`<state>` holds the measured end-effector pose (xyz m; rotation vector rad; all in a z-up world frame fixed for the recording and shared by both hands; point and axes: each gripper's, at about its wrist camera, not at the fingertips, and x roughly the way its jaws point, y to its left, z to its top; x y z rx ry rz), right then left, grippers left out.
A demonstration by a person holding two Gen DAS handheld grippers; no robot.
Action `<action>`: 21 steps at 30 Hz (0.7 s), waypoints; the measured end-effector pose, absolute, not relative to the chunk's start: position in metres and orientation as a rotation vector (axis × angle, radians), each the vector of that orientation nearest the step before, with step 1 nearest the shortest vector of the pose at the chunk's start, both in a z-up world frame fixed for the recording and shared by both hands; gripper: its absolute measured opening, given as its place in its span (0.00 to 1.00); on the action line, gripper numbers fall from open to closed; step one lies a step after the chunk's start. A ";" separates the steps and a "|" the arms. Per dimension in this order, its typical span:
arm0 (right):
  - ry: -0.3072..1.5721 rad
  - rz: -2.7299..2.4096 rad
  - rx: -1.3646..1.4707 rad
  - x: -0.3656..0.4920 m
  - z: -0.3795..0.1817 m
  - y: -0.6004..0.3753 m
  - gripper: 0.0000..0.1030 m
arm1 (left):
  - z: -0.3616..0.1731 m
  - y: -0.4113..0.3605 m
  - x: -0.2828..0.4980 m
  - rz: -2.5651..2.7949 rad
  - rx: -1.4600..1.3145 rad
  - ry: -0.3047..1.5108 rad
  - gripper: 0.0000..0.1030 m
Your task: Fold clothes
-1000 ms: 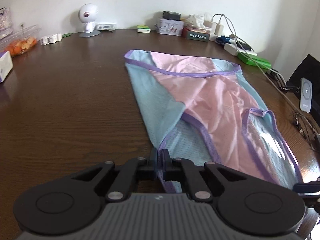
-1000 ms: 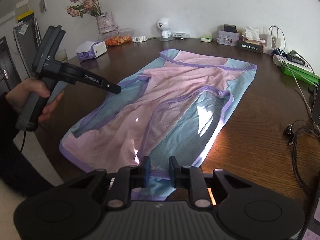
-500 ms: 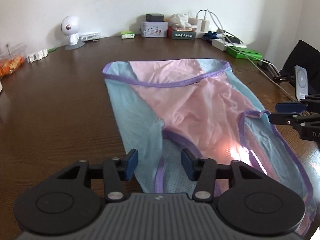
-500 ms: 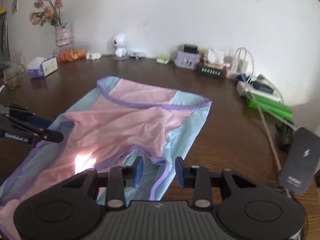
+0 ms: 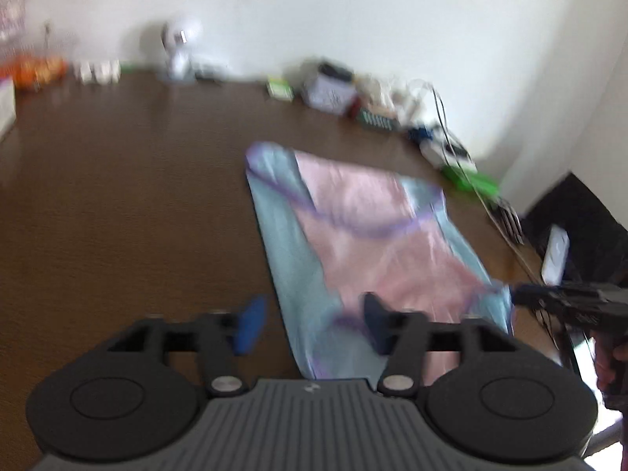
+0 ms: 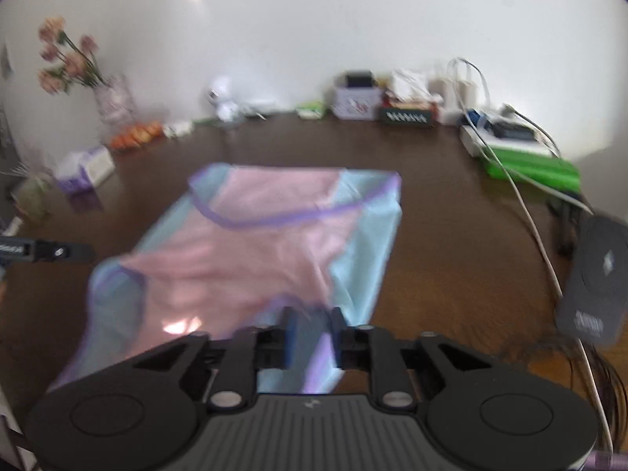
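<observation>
Between both parted jaws, garment [image 5: 365, 235] near edge, on table [image 5: 117, 204]

You see a brown table [image 6: 451, 235] set against a white wall [image 6: 314, 31]. At its far left stands a vase [image 6: 112, 104] of pink flowers [image 6: 62, 62], with oranges [image 6: 135, 135] beside it and a tissue box [image 6: 84, 165] nearer you. A small white robot toy [image 6: 223, 100] sits by the wall. Right of it you find a tin [image 6: 356, 100], a dark box [image 6: 408, 115], chargers [image 6: 459, 90] with white cables [image 6: 530, 216], and a green box [image 6: 537, 167]. A dark charging stand [image 6: 596, 278] rises at the right edge.
</observation>
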<state>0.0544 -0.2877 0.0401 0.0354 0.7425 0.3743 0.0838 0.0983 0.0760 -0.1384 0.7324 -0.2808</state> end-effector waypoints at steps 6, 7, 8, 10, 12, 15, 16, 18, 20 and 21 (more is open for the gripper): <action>0.785 0.280 0.036 0.206 0.043 -0.288 0.36 | 0.064 0.069 0.227 -0.181 -0.027 0.795 0.62; 0.814 0.252 0.026 0.233 0.039 -0.288 0.36 | 0.057 0.064 0.249 -0.166 -0.016 0.815 0.62; 0.843 0.224 0.018 0.257 0.035 -0.287 0.31 | 0.052 0.060 0.261 -0.142 -0.002 0.824 0.62; 0.907 0.185 0.044 0.287 0.024 -0.290 0.31 | 0.042 0.054 0.277 -0.119 0.025 0.830 0.62; 0.951 0.179 0.040 0.305 0.016 -0.292 0.28 | 0.036 0.052 0.282 -0.164 0.013 0.846 0.56; 0.970 0.177 0.009 0.307 0.004 -0.292 0.29 | 0.031 0.051 0.281 -0.201 -0.017 0.863 0.06; 0.961 0.190 0.000 0.305 0.004 -0.291 0.20 | 0.030 0.049 0.281 -0.191 -0.008 0.862 0.02; 0.941 0.226 0.001 0.298 0.007 -0.288 0.03 | 0.034 0.050 0.274 -0.191 -0.021 0.853 0.02; 0.874 0.255 -0.053 0.273 0.023 -0.281 0.03 | 0.047 0.052 0.253 -0.211 -0.040 0.819 0.02; 0.835 0.279 -0.077 0.255 0.033 -0.279 0.03 | 0.056 0.055 0.232 -0.235 -0.046 0.791 0.02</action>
